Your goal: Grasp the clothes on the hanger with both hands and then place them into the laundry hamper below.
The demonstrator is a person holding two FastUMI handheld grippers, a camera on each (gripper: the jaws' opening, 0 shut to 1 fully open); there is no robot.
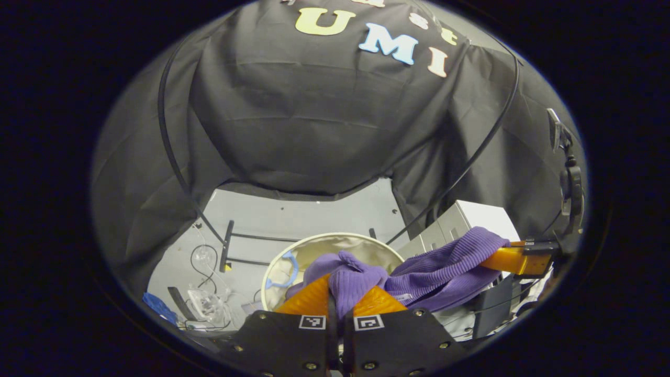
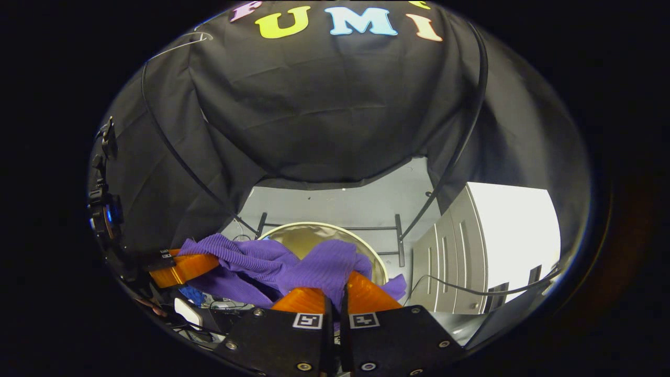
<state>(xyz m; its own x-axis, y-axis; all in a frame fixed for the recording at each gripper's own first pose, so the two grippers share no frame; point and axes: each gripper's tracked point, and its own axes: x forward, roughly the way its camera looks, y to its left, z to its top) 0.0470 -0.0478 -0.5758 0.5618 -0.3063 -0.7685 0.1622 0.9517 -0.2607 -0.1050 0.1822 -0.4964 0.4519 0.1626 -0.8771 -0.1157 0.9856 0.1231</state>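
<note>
Transport step in hand: purple garment (image 1: 445, 267) hangs stretched between both tools just above the round laundry hamper (image 1: 293, 251), one bunch drooping over the hamper's near rim. Left gripper (image 1: 340, 298) has its jaws closed tight on a wad of the cloth, and right gripper (image 2: 337, 293) likewise has its jaws pinched together on the other end, fabric bulging up between the fingers. Next move, as judged, calls for lowering both ends further over the hamper's opening, then parting both jaws so the cloth drops inside rather than snagging on the rim.
</note>
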